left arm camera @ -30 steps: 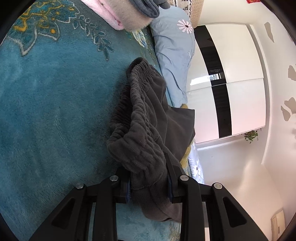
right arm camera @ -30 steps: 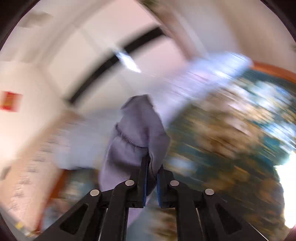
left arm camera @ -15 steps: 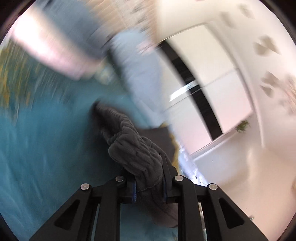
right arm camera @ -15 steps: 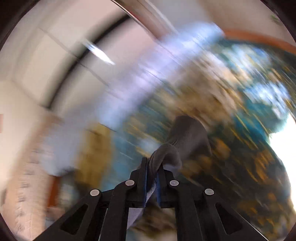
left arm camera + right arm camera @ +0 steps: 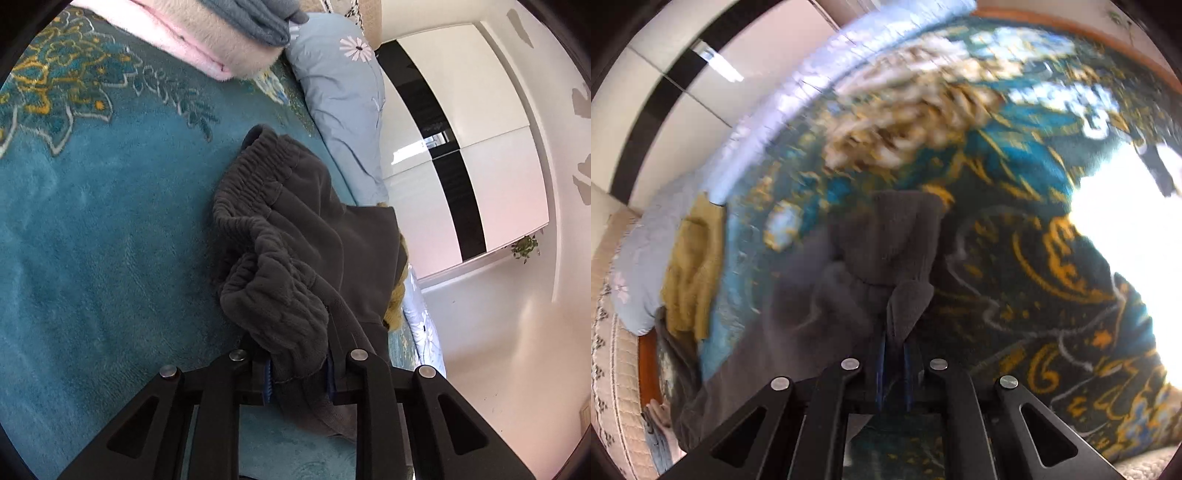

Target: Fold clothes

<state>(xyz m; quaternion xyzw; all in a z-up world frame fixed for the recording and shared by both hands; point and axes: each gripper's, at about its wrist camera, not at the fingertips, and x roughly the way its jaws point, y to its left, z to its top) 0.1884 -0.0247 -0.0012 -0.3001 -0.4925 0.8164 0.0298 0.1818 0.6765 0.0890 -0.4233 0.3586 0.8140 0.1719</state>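
A pair of dark grey fleece trousers (image 5: 295, 229) lies bunched on a teal patterned blanket (image 5: 92, 240). My left gripper (image 5: 299, 369) is shut on the trousers' gathered elastic waistband, which bulges over the fingers. In the right wrist view, my right gripper (image 5: 895, 350) is shut on a ribbed cuff end of the trousers (image 5: 894, 251), which droops onto the blanket (image 5: 1034, 277). The view is blurred.
A folded pink blanket (image 5: 207, 40) with a grey garment on it lies at the top. A light blue pillow (image 5: 343, 92) lies along the bed edge by a white wardrobe (image 5: 480, 147). A mustard garment (image 5: 690, 266) lies by the pillow (image 5: 639, 266).
Both grippers swung with the trousers. The right one came down from mid-air, so the cuff now rests on the blanket. The left view has settled over the waistband.
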